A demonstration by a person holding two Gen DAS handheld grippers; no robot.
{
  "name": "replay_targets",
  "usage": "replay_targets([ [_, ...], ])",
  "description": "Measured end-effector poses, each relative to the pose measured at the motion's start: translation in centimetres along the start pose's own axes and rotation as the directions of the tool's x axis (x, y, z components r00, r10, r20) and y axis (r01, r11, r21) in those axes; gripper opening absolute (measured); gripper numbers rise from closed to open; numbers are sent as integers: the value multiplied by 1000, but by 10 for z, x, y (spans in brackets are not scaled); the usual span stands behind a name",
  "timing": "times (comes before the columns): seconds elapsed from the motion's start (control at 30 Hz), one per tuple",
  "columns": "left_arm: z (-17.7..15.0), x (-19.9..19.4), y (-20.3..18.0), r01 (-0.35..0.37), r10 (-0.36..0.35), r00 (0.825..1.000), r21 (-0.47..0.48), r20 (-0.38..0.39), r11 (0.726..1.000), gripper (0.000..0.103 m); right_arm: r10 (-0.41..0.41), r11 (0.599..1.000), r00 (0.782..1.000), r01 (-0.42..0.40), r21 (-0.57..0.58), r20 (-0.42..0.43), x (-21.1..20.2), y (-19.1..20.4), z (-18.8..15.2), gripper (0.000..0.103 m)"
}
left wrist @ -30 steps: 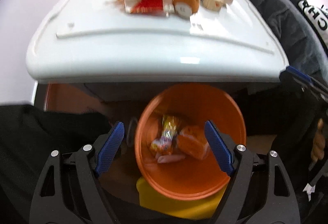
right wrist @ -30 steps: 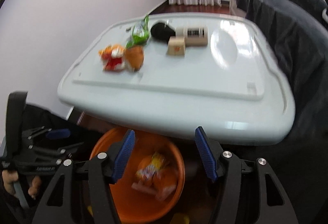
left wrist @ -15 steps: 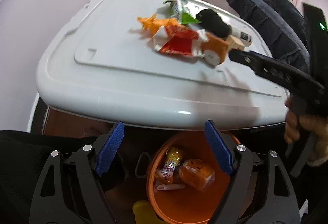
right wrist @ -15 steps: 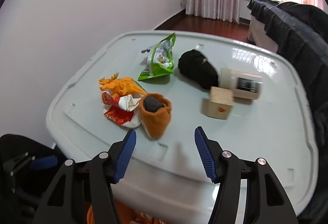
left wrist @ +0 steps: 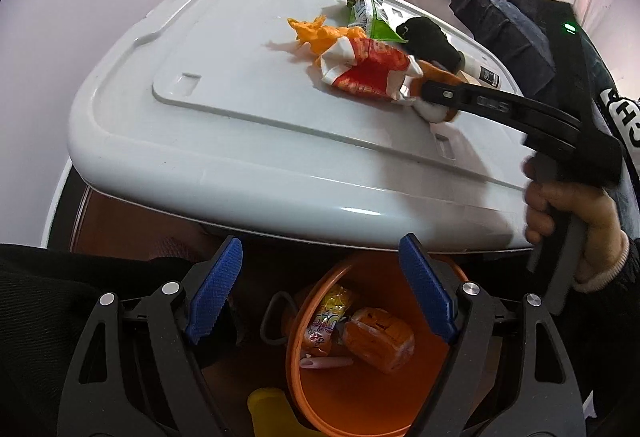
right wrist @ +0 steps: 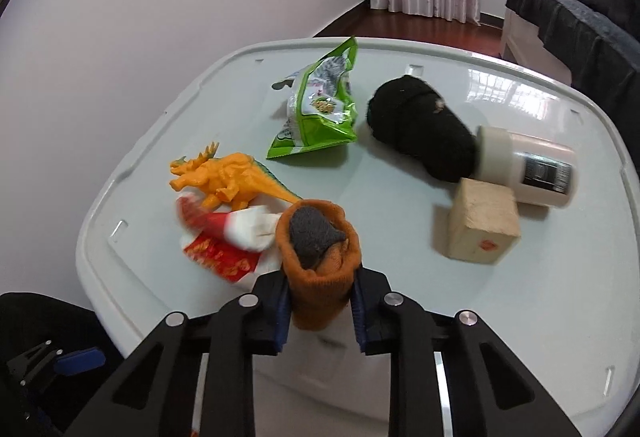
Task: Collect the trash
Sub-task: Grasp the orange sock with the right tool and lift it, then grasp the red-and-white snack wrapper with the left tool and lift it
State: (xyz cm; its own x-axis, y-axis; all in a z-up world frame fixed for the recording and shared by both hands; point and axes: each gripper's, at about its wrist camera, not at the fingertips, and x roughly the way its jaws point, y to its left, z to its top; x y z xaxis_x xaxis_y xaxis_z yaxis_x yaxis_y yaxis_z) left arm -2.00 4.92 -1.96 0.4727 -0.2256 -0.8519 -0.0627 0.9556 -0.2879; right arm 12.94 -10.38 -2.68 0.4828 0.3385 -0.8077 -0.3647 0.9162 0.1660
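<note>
Between right gripper (right wrist: 319, 307) pads: orange rolled sock (right wrist: 320, 257), apparently clamped.

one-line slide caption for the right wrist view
Right gripper shut on an orange rolled sock beside a red wrapper on the white lid.

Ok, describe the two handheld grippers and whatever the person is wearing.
Both grippers, left gripper and right gripper, have black skeletal frames with triangular cutouts, silver bolts and ribbed blue pads. The right one has a black handle with a green light. The person wears a dark sleeve with a cream cuff.
</note>
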Motion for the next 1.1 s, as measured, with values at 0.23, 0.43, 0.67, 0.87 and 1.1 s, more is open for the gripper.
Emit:
replay_targets([
  [0.23,21,2,-12,36,-36,999,8,0,999,79,-31,999,996,29,24,84,-76,-26,-20,24],
  [0.43,68,7,-39,37,-41,999,126,35,991,79,-52,997,991,44,71,121,-103,-53,-52,24],
  [0.67,91,17,-90,-16,-47,997,722,67,692,79,-24,992,993,10,123,114,-96,-70,-63,25],
  [0.87,100,49,-98,-34,-7,999,890,42,454,79,0,988,993,-17,152,116,-97,-74,-66,25],
  [1.1,117,74,-95,129,-45,991,851,-124,509,79,20,987,994,-37,159,108,-94,-75,-64,25],
])
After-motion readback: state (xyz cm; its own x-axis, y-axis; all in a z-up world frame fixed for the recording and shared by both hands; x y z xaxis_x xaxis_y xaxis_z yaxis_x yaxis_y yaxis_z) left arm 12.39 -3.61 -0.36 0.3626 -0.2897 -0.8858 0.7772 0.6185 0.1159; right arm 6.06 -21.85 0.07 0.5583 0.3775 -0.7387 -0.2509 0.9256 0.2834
